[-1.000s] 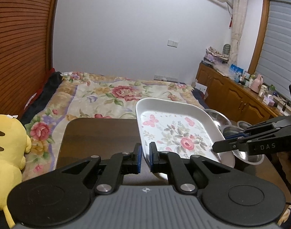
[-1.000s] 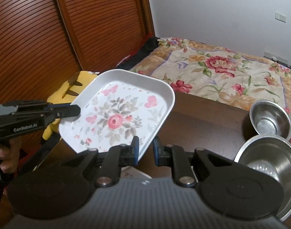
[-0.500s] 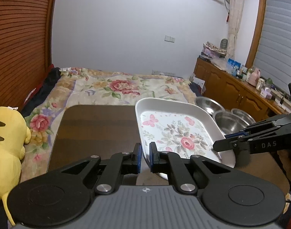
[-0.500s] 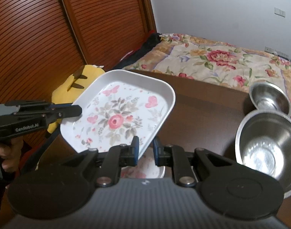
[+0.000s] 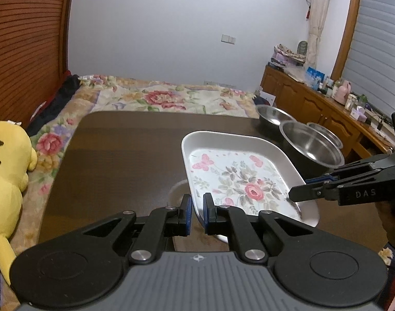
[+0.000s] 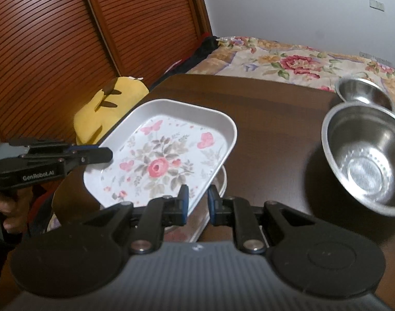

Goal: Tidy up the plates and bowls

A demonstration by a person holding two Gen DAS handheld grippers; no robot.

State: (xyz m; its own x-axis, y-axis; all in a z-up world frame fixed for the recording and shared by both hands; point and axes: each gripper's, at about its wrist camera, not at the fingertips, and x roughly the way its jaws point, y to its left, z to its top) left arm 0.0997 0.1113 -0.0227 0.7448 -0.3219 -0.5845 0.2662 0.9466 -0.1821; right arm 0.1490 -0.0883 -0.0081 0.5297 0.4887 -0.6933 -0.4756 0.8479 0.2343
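A white rectangular plate (image 5: 239,181) (image 6: 166,160) with a rose and butterfly print hangs just above the dark wooden table (image 5: 119,155) (image 6: 275,129). My left gripper (image 5: 196,204) (image 6: 107,154) is shut on its left rim. On the opposite rim my right gripper (image 6: 197,199) (image 5: 295,197) is shut too. Directly under it, the pale rim of another plate (image 6: 219,181) (image 5: 175,189) shows on the table, mostly hidden. A large steel bowl (image 5: 311,147) (image 6: 365,155) and a smaller one (image 5: 272,115) (image 6: 363,94) stand to the right.
A third steel bowl (image 5: 327,132) peeks out behind the large one. A yellow plush toy (image 5: 8,171) (image 6: 107,103) lies left of the table. A bed with a floral cover (image 5: 158,98) runs behind it. A cluttered wooden cabinet (image 5: 314,103) lines the right wall.
The floral plate, held by both grippers, has come down and closer to the table. The other plate beneath it has come into view.
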